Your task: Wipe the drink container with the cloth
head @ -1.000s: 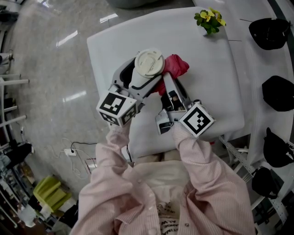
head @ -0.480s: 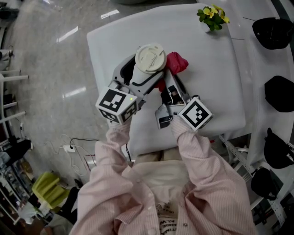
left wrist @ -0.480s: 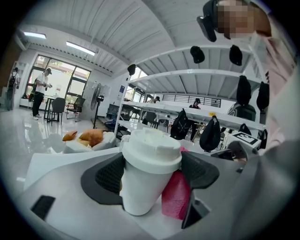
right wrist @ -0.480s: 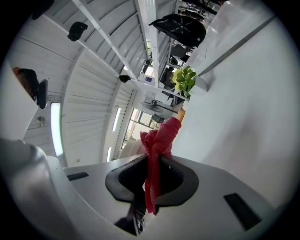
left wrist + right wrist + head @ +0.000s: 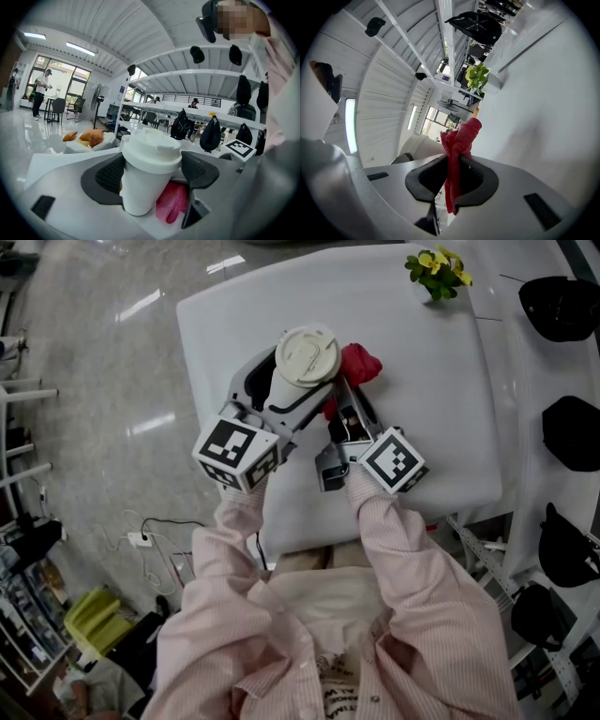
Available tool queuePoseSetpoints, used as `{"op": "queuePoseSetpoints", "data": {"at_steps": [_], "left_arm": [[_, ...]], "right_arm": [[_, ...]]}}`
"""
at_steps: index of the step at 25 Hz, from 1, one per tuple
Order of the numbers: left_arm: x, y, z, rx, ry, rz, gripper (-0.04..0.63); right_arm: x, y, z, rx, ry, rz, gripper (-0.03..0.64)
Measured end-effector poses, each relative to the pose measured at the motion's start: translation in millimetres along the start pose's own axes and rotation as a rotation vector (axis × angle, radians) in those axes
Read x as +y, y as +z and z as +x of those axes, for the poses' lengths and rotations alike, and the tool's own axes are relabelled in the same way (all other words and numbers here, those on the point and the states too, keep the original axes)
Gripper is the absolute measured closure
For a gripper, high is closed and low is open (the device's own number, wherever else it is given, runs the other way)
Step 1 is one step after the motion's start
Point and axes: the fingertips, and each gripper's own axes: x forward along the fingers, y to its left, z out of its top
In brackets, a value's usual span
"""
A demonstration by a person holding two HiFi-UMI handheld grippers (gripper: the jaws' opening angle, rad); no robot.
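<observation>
The left gripper [image 5: 154,174] has its jaws clasped on the white lidded drink container [image 5: 151,152], which sits squarely between them above the white worktop [image 5: 422,409]. The right gripper [image 5: 452,180] has its jaws clenched on the red cloth [image 5: 459,136]; a bunch rises beyond the jaw tips and a tail hangs behind them. The cloth lies just beside the container, under the left gripper's right-hand jaw.

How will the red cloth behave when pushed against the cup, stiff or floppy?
Probably floppy: the red cloth bunches beyond the right tool, pinched in its shut jaws, and hangs limp below. It looks light, so it should fold around the cup rather than shove it; the left tool clamps the cup.
</observation>
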Motion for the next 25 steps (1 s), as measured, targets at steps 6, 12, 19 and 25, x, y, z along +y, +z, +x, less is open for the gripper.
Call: {"op": "queuePoseSetpoints", "data": {"at_steps": [6, 12, 19, 25], "left_arm": [[-0.4, 1.8, -0.2, -0.008, 0.004, -0.001, 0.212], [-0.1, 1.6, 0.0, -0.013, 0.006, 0.002, 0.212], [-0.6, 1.1, 0.1, -0.015, 0.008, -0.001, 0.212], [-0.1, -2.3, -0.4, -0.013, 0.005, -0.001, 0.212]], "right_arm": [[-11.3, -7.4, 5.8, 0.004, 0.001, 0.025, 0.571], [-36.7, -12.6, 5.0, 0.021, -0.108, 0.027, 0.571], [-50.5, -16.6, 8.7, 0.036, -0.148, 0.007, 0.571], [-47.3, -12.1, 6.3, 0.102, -0.147, -0.083, 0.571]]}}
